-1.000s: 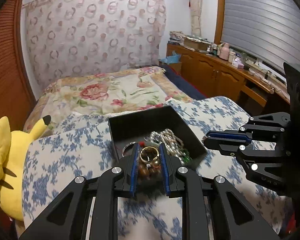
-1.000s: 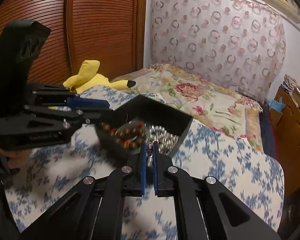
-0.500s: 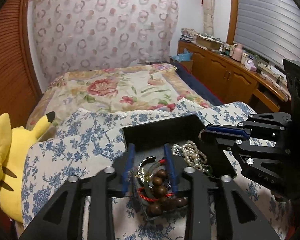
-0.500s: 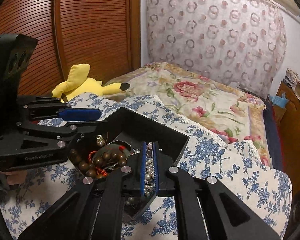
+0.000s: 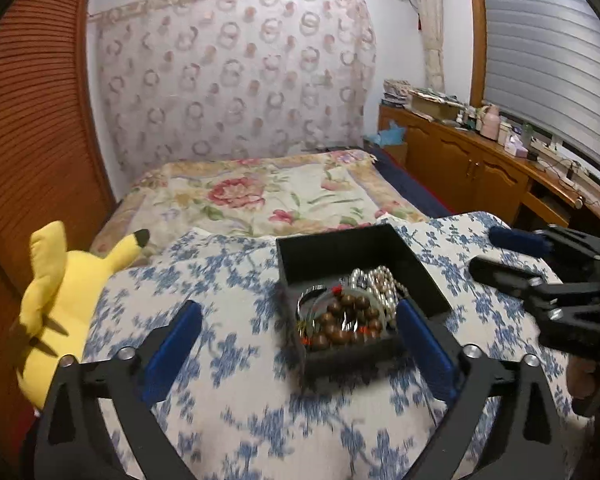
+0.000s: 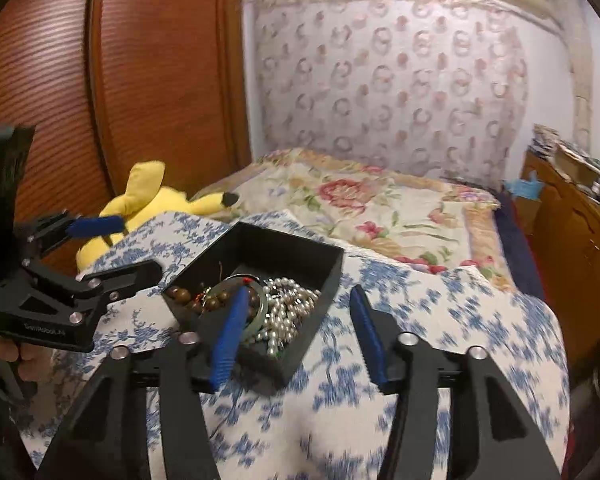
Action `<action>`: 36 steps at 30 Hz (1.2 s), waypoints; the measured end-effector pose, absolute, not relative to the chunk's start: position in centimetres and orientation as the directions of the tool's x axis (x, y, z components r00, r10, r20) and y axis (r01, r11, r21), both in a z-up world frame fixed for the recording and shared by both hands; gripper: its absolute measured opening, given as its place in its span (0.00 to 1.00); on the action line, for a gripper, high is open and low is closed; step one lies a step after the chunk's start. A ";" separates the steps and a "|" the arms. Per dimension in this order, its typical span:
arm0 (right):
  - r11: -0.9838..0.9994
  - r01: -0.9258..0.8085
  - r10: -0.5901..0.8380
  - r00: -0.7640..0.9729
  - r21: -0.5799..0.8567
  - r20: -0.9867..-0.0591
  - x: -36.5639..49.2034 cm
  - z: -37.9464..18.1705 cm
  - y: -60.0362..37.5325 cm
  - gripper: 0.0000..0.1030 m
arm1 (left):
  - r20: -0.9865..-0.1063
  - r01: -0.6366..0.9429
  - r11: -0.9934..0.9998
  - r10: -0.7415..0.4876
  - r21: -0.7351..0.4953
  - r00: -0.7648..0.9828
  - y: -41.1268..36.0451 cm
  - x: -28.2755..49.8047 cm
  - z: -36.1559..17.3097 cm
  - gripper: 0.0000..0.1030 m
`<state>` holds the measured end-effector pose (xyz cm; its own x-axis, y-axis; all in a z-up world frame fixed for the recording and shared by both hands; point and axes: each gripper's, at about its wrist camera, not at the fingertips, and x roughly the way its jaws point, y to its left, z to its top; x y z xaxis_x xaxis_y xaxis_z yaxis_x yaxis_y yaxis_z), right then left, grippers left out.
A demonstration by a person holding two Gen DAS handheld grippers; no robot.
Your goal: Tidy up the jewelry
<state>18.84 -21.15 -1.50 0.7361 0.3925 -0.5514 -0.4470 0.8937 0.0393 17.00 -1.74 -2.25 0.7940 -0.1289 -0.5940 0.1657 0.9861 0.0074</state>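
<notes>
A black open box (image 5: 339, 252) (image 6: 331, 276) stands on the blue-flowered cloth. In it lie a brown bead bracelet (image 5: 347, 320) (image 6: 180, 294), a pearl necklace (image 5: 379, 280) (image 6: 288, 312) and a ring-shaped bangle (image 6: 262, 304). My left gripper (image 5: 300, 340) is open wide and empty, just before the box's near side. My right gripper (image 6: 300, 336) is open and empty, its left finger over the box's near corner. Each gripper shows in the other's view: right gripper (image 5: 511, 256), left gripper (image 6: 108, 248).
A yellow plush toy (image 5: 56, 300) (image 6: 152, 200) lies at the left edge of the cloth. Behind is a bed with a floral cover (image 5: 268, 196). A wooden cabinet (image 5: 479, 176) with clutter runs along the right wall, a wooden sliding door (image 6: 140, 80) on the left.
Both grippers have opened and drawn back from the box. The bead bracelet and the pearl necklace that they held now lie in the box.
</notes>
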 end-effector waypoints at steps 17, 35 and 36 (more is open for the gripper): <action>0.956 -0.286 0.286 0.848 0.067 -0.446 8.3 0.1 -24.3 0.98 | -0.530 0.071 0.997 -0.066 -0.011 0.846 -0.2 7.5 -0.4 0.92; 0.964 -0.257 0.261 0.861 0.070 -0.437 8.0 -0.5 -24.3 0.98 | -0.524 0.048 0.999 -0.046 -0.011 0.851 0.2 6.5 -0.6 0.92; 0.964 -0.257 0.261 0.860 0.070 -0.438 8.0 -0.5 -24.3 0.98 | -0.524 0.048 0.999 -0.046 -0.009 0.850 0.2 6.5 -0.7 0.92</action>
<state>8.02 -24.28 -0.55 0.8602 0.2610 -0.4381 -0.2568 0.9639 0.0701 6.48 0.17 -0.66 0.8504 -0.0457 -0.5241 0.0481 0.9988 -0.0091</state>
